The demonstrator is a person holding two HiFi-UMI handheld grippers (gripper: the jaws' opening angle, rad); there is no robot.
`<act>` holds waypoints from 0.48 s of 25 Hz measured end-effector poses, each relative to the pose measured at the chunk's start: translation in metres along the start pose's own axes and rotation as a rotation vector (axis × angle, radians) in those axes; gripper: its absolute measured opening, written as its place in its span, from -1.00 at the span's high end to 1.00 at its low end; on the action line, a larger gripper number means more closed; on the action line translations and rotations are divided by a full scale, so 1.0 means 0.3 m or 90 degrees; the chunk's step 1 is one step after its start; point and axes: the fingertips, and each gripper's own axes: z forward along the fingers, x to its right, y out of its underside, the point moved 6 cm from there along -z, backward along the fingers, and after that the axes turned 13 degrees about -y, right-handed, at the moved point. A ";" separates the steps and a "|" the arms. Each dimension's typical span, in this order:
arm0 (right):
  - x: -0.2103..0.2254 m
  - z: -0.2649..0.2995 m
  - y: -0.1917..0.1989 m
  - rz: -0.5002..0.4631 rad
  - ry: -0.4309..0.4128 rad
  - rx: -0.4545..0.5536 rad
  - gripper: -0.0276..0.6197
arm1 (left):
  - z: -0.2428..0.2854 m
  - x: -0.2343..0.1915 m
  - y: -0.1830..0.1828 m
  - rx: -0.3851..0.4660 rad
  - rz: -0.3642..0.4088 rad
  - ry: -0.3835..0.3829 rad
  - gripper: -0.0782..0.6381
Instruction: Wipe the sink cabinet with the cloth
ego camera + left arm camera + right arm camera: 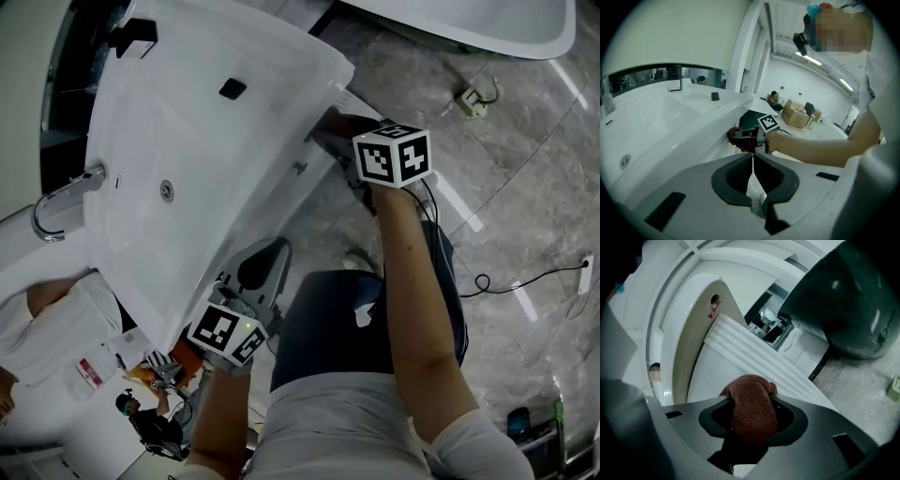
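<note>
Grey marble floor (525,216) under sink cabinet (754,352) | right tongs (753,423) clamp cloth (750,390) | left tongs (753,168) pinched together, empty | my call: press cloth flat, stroke along ribs

The white ceramic basin (187,122) sits on top of the white sink cabinet (708,380). The curved chrome faucet (56,202) stands at the basin's far side, across from the person, and the small round metal drain (167,191) lies in the bowl just before it. The right gripper (752,411) is under the basin's near rim, at the cabinet's front. The brown knitted cloth (752,404) lies between its jaws and against the panel. The left gripper (272,251) is to its left, just beside the same rim. A thin black cable (525,279) lies on the grey marble floor (525,141), to the person's right.
</note>
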 end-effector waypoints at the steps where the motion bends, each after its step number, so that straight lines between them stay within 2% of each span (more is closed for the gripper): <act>1: 0.004 0.002 -0.002 0.001 -0.005 -0.004 0.39 | 0.011 0.001 0.000 0.000 -0.002 -0.002 0.74; 10: 0.041 -0.001 0.002 0.032 -0.045 -0.023 0.39 | 0.077 0.004 0.038 -0.005 -0.027 -0.013 0.74; 12: 0.052 -0.001 0.009 0.029 -0.040 -0.032 0.39 | 0.088 0.004 0.053 -0.004 -0.032 -0.009 0.74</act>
